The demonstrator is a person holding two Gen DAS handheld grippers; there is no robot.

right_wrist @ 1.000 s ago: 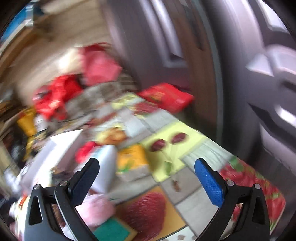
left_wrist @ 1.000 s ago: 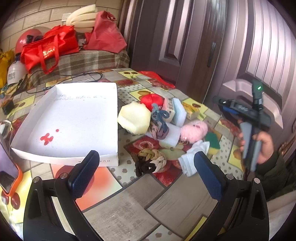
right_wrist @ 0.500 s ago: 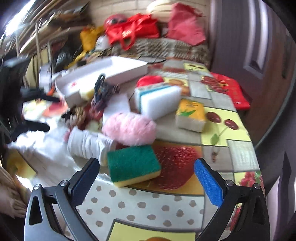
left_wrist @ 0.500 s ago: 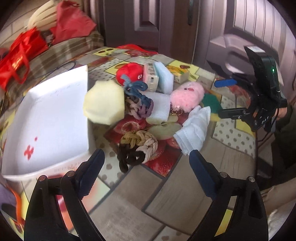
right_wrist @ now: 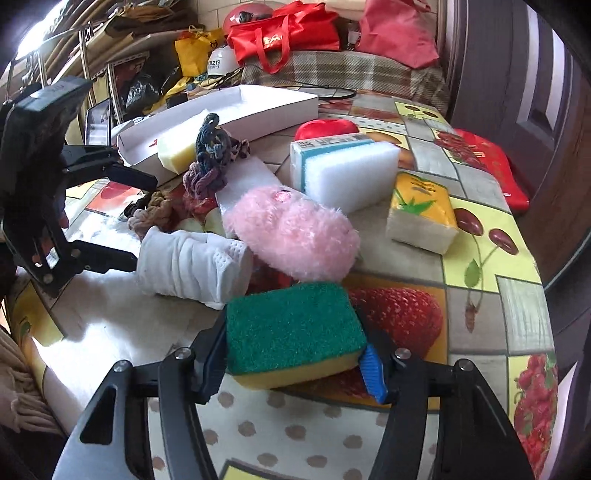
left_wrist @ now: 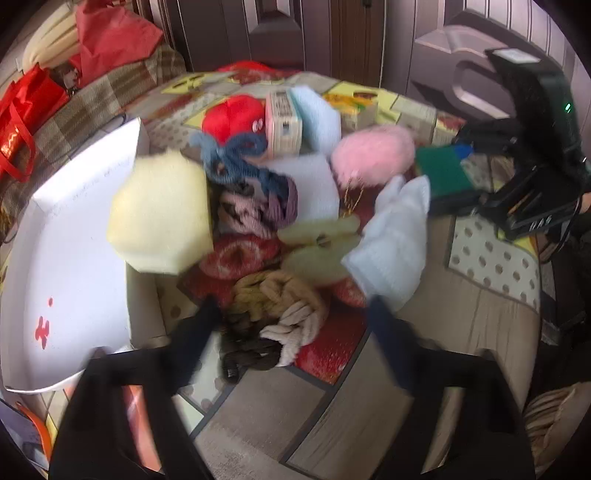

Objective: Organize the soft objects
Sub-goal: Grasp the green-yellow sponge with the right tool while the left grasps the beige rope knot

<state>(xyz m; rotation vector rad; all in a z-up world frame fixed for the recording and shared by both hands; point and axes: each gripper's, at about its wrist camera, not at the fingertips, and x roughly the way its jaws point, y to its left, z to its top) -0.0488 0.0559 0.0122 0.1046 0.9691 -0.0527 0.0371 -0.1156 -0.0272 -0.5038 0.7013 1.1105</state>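
Note:
My right gripper is shut on a green-and-yellow scrub sponge at the table's near edge; it also shows in the left wrist view. My left gripper is open, its fingers on either side of a tan, cream and brown braided rope. Close by lie a white sock, a pink fluffy toy, a pale yellow sponge, a blue-purple braid, a red plush and a white-and-blue sponge block.
A white shallow box stands left of the pile. A yellow tissue pack lies at the right, a red packet beyond it. Red bags sit on a plaid bench behind. The table has a fruit-pattern cloth.
My right gripper moved forward and closed on the green sponge. My left gripper dropped lower and closer, so its fingers now flank the braided rope.

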